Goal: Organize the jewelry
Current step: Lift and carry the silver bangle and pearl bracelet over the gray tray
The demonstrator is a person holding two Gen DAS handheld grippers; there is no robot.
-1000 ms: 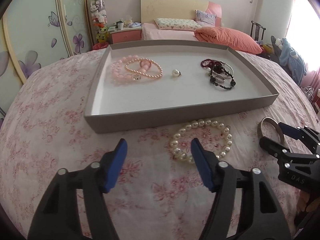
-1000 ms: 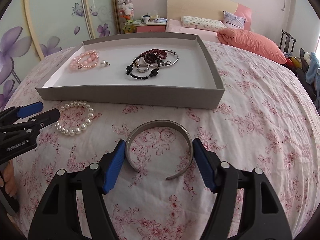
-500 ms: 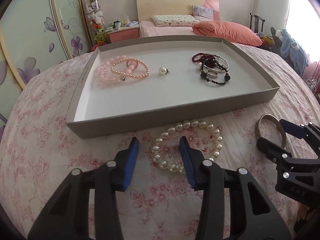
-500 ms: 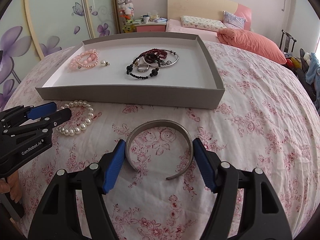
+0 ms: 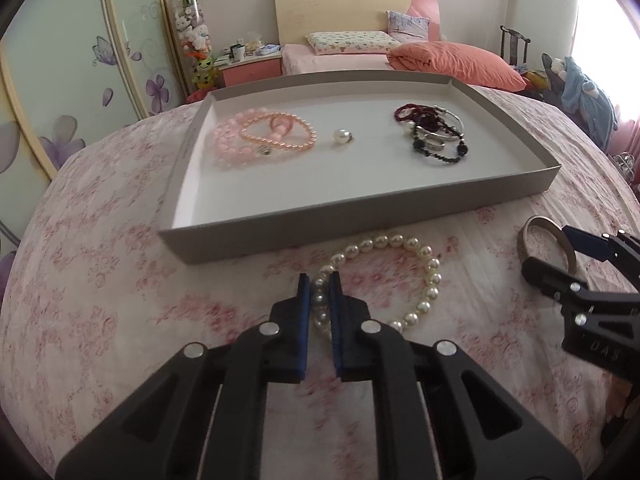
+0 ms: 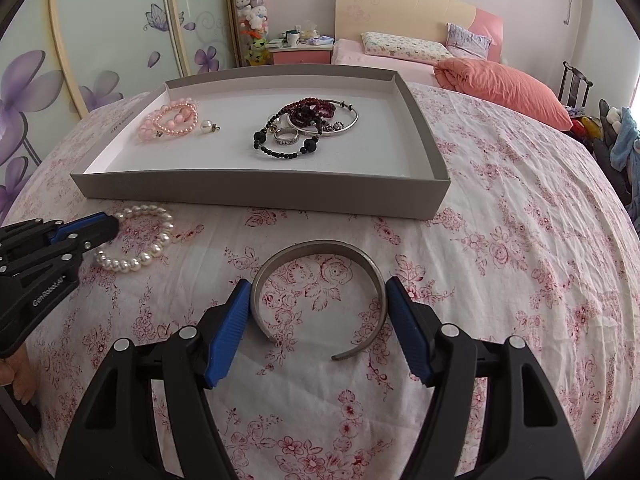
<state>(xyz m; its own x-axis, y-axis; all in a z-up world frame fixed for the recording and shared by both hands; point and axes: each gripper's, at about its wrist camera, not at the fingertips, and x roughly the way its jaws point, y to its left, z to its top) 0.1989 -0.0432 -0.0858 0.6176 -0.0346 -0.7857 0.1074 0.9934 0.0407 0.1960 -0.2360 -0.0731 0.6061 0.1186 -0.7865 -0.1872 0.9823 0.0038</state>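
While left gripper (image 5: 319,280) jaws pinch pearl bracelet (image 5: 416,254), right gripper (image 6: 318,292) jaws straddle cuff (image 6: 320,250), open.

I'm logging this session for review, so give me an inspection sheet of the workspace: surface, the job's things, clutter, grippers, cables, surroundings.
Surface: floral bedspread, wrinkled, bearing a shallow grey tray.
Job's things: white pearl bracelet and open metal cuff bangle lie on the bedspread in front of the tray; inside it, pink bead bracelets, a loose pearl piece and a tangle of dark beads, ring and silver bangle.
Clutter: nothing seen.
Grippers: left gripper shut on the white pearl bracelet; right gripper open, pads flanking the cuff, contact unclear.
Cables: nothing seen.
Surroundings: second bed with orange duvet, nightstand, flower-patterned wardrobe doors.
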